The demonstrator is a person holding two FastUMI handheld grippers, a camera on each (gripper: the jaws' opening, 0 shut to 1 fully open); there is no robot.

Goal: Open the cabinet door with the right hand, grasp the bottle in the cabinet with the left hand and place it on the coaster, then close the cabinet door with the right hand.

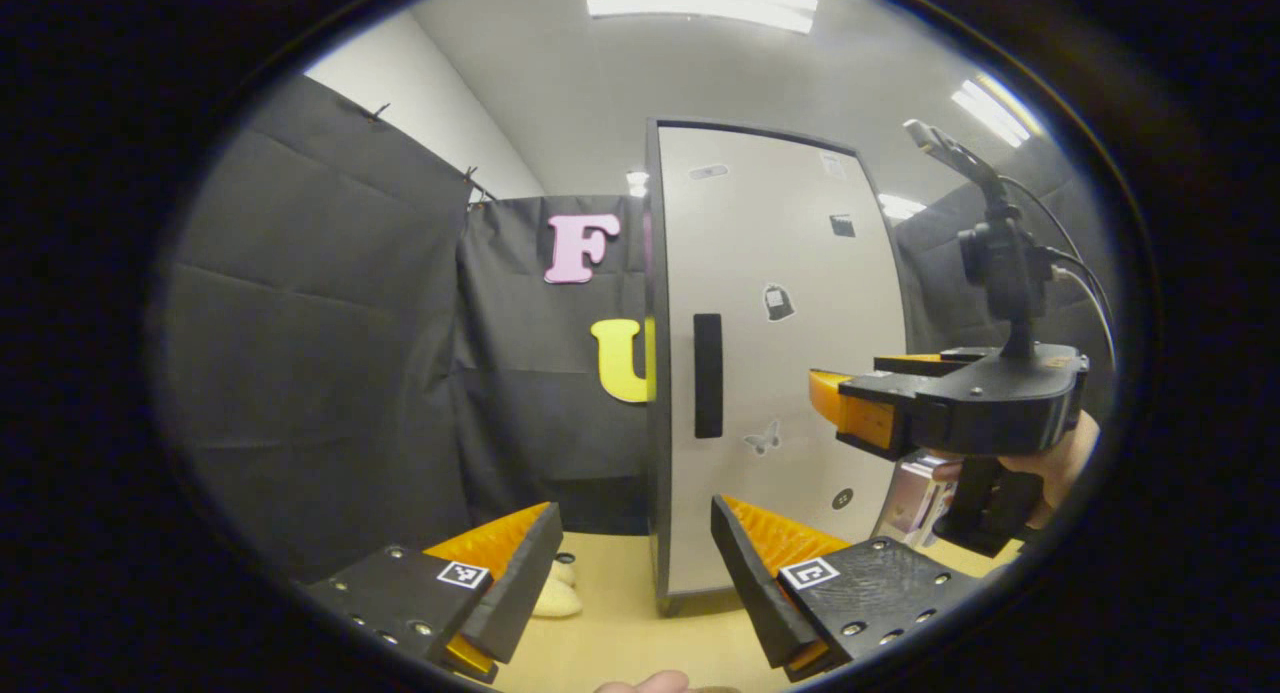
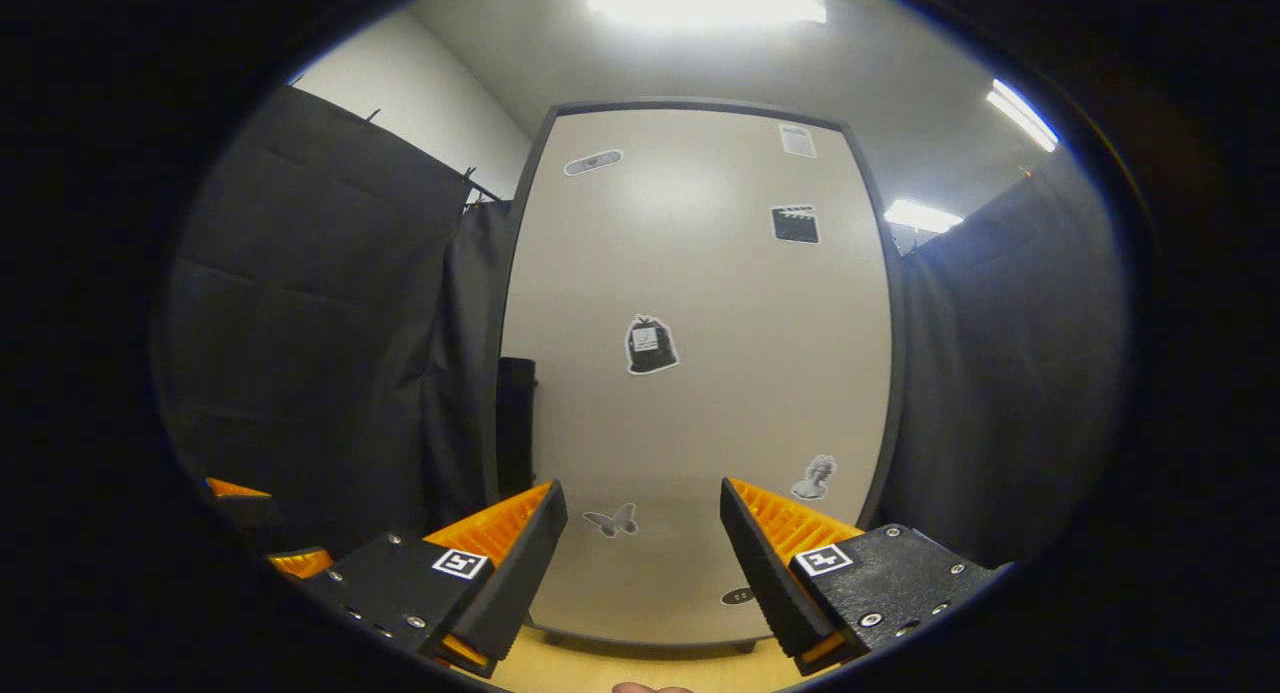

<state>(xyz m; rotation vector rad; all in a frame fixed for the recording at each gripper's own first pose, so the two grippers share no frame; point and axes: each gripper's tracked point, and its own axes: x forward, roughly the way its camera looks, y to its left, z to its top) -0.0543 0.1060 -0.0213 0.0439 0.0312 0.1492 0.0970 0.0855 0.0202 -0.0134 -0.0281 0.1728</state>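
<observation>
The cabinet [image 1: 780,373] stands upright on the tan table with its pale door [image 2: 700,373] closed; small stickers dot the door. Its black vertical handle [image 1: 707,375] sits near the door's left edge and appears edge-on as the handle [image 2: 515,423] in the right gripper view. My left gripper [image 1: 635,573] is open, low in front of the cabinet's left corner. My right gripper [image 2: 640,563] is open and faces the door's lower middle at close range. The right gripper [image 1: 848,371], held by a hand [image 1: 1060,458], hovers before the door's right side. The closed door hides whatever is inside.
A pale cream object [image 1: 555,595] lies on the table [image 1: 620,643] left of the cabinet foot. A shiny pale thing [image 1: 912,498] shows below the right gripper. Black cloth walls close in left, behind and right. The left gripper's fingertips [image 2: 240,503] appear at the lower left.
</observation>
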